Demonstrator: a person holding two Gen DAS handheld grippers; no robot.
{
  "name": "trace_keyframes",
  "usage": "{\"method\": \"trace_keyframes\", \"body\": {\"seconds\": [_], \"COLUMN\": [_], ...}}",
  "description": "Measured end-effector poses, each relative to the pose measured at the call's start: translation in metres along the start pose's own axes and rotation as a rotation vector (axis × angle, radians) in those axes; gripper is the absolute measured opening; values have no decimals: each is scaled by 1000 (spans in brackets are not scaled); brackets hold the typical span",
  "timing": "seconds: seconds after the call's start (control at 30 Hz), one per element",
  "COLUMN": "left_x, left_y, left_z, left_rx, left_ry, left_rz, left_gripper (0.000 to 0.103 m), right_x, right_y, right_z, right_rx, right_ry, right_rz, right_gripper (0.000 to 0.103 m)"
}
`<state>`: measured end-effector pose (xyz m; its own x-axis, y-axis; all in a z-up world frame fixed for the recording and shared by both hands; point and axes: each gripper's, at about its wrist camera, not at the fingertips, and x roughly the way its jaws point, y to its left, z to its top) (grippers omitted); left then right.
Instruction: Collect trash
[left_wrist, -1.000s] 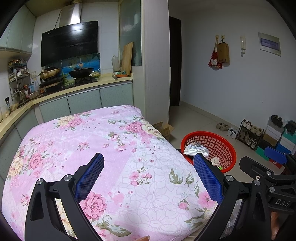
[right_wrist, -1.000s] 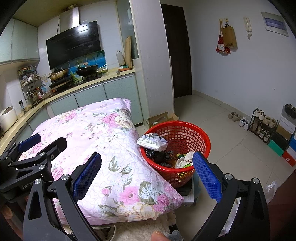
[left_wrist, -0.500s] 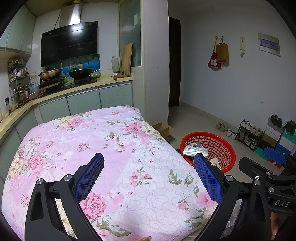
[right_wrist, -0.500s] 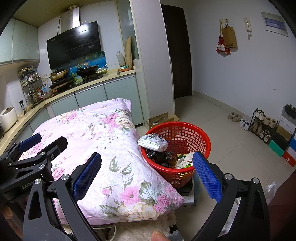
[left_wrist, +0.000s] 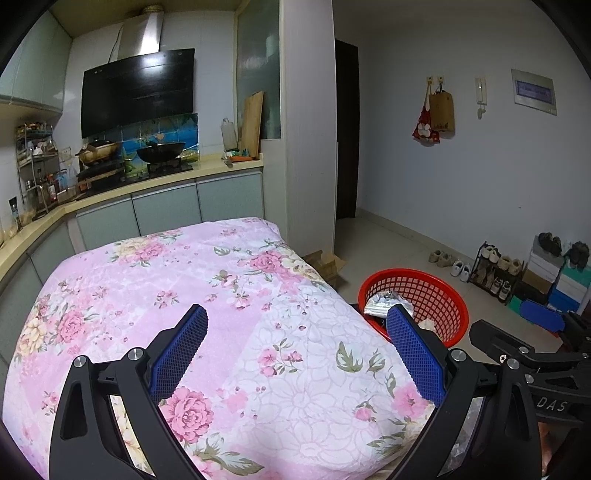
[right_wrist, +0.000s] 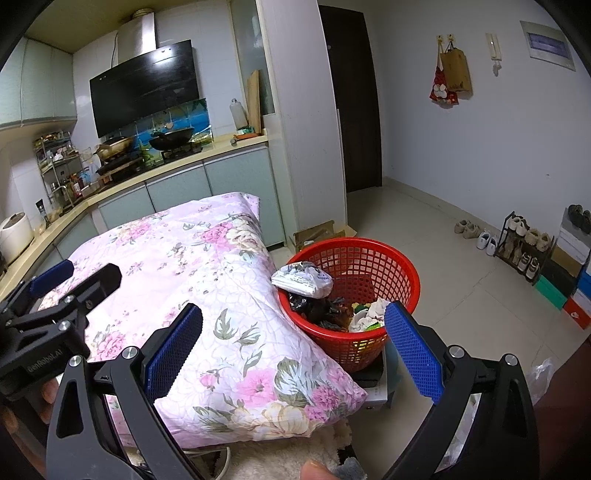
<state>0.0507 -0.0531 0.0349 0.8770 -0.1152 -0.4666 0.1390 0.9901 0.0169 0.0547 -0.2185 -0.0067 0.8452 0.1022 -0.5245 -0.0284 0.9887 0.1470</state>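
Red basket (right_wrist: 354, 291) of trash ahead of right gripper (right_wrist: 293, 345) | both grippers wide open, empty | left gripper (left_wrist: 295, 345) over quilt (left_wrist: 184, 295)

Red mesh basket (right_wrist: 373, 273) holds mixed trash (right_wrist: 332, 302), upright on floor.

This is somebody's home, a small flat where kitchen and entry share one room. Along the far wall a black range hood (left_wrist: 138, 94) hangs over a wok (left_wrist: 160, 151) on the stove, with pale cabinets (left_wrist: 166, 212) beneath. A shoe rack (left_wrist: 496, 271) sits by the opposite wall, bags (left_wrist: 436, 114) hang from hooks, and a pink floral quilt (left_wrist: 207, 314) lies spread out beside a red trash basket (right_wrist: 373, 266).
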Motion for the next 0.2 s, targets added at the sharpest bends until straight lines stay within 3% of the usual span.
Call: {"method": "trace_keyframes", "body": {"seconds": [0.1,0.2], "left_x": [-2,-4], "left_y": [11,31], "left_z": [1,-2], "left_rx": [-21,-49], "left_ry": [6,6], "left_rz": [-1,49], "left_gripper": [94,94], "right_x": [3,6], "right_y": [-1,2], "right_z": [-2,-6], "right_rx": [1,-2], "right_ry": [9,13], "right_rz": [3,19], "right_gripper": [96,96]}}
